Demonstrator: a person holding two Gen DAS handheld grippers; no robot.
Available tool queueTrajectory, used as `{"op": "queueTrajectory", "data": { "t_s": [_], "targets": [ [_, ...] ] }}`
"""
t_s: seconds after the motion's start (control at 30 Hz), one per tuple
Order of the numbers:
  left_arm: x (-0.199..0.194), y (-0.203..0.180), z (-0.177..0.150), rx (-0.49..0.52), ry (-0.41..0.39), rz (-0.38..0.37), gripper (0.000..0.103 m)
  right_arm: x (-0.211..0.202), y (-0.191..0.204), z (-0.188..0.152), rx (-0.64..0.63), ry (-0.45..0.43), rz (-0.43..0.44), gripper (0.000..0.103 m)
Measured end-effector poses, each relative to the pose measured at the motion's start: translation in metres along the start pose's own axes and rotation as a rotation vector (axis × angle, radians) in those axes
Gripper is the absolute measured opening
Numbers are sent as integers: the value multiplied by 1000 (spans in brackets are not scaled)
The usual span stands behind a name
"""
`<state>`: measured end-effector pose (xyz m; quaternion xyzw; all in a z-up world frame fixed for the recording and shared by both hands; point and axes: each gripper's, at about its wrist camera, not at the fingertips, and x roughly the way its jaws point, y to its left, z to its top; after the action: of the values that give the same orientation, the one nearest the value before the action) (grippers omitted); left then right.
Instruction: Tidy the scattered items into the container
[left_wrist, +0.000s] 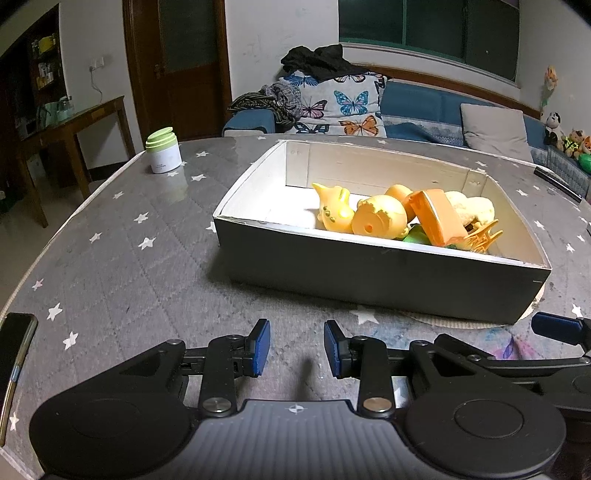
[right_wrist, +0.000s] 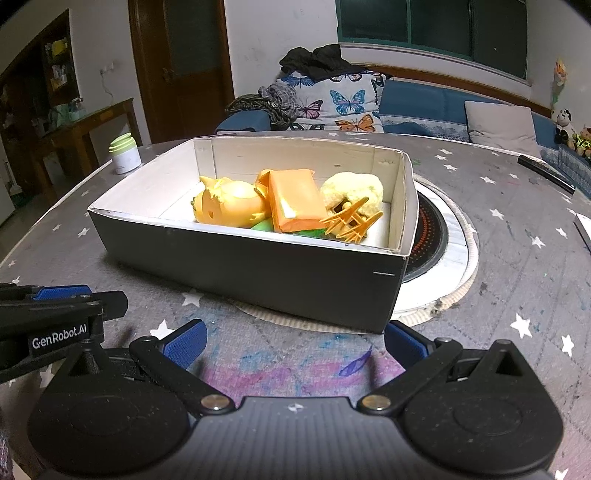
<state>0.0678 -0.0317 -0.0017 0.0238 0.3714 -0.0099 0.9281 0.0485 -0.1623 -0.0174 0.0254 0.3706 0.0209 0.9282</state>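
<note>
My worktop (left_wrist: 122, 258) carries the box (left_wrist: 369, 273), toys (right_wrist: 236, 206) already inside it. Both tools hover empty just before the box — left tool (left_wrist: 297, 349) narrow, right tool (right_wrist: 291, 341) wide. Reaching for the jar (left_wrist: 163, 155) could shunt the box. Only the right view shows the burner ring (right_wrist: 439, 236) beside the box.

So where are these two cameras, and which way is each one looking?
Left wrist: on the left gripper, looking forward and down over its open blue pads to the box; the right gripper's pad peeks in.
Right wrist: on the right gripper, jaws wide open, same direction; the left gripper shows at the left edge.
Both share the box, orange toys, green-lidded jar and sofa.
</note>
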Motion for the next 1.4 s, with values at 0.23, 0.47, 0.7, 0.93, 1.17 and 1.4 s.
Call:
{"op": "queueTrajectory", "data": {
  "t_s": [0.23, 0.47, 0.7, 0.93, 1.17, 1.4],
  "targets": [
    [3, -1, 4, 8, 6, 3, 34, 3, 1, 2, -3, 10, -3, 103],
    [8, -5, 8, 29, 11, 5, 34, 8, -1, 4, 4, 22, -12, 103],
    [15, -6, 12, 44, 21, 6, 34, 14, -3, 8, 9, 38, -18, 103],
    [20, -7, 14, 49, 30, 3, 34, 19, -5, 10, 14, 53, -25, 103],
    [24, -8, 15, 54, 35, 1, 34, 22, -5, 10, 16, 62, -29, 103],
    [22, -9, 17, 57, 16, -16, 34, 23, -6, 10, 18, 65, -33, 103]
  ]
}}
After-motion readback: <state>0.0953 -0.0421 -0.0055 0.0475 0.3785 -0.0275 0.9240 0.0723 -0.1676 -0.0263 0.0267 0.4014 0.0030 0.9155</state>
